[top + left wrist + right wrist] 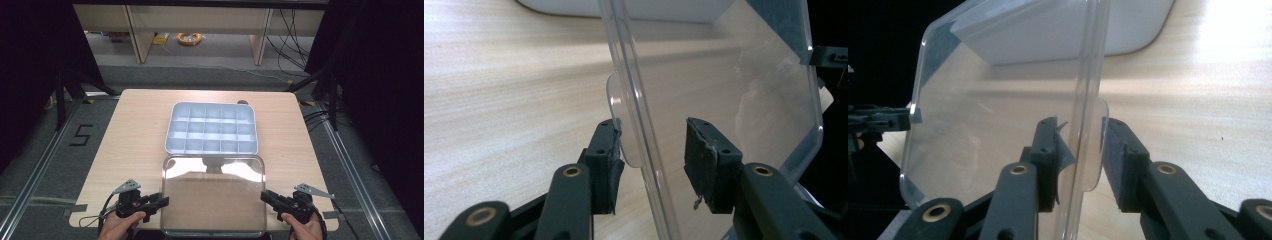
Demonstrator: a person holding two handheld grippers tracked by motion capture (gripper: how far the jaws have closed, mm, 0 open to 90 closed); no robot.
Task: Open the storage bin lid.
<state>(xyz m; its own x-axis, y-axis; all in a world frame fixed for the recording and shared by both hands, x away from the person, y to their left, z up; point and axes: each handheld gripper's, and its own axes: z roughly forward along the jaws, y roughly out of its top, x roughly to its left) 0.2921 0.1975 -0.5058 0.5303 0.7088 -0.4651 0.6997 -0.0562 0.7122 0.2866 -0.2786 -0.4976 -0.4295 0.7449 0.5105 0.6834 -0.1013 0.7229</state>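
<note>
High view: clear lid (214, 195) lies at the near half of the desk (130, 125), its far edge just beside the white compartment tray (212, 128), which sits mid-desk with its dividers facing up. Left gripper (159, 202) is at the lid's left edge, held by the left hand (120, 227). Right gripper (266, 196) is at the lid's right edge, held by the right hand (302, 230). Both point inward toward each other across the lid. Jaw state is too small to read here.

Left gripper view: lid edge (634, 100) runs up between the two jaws. A small rounded tab (616, 107) on the lid edge sits against the left jaw's pad. The right jaw stands clear of the plastic, with a visible gap. Jaws spread, straddling the edge, not clamped. Tray (634, 10) at the top. The other gripper (831, 55) shows through the lid at far right.

Right gripper view: lid edge (1090, 90) runs between the jaws, with a tab (1098, 150) in the gap. Jaws are closer to the plastic here than on the left, but small gaps show on both sides; parted, not gripping. Tray (1063, 30) beyond the lid, the other gripper (878, 120) through it at left.
</note>
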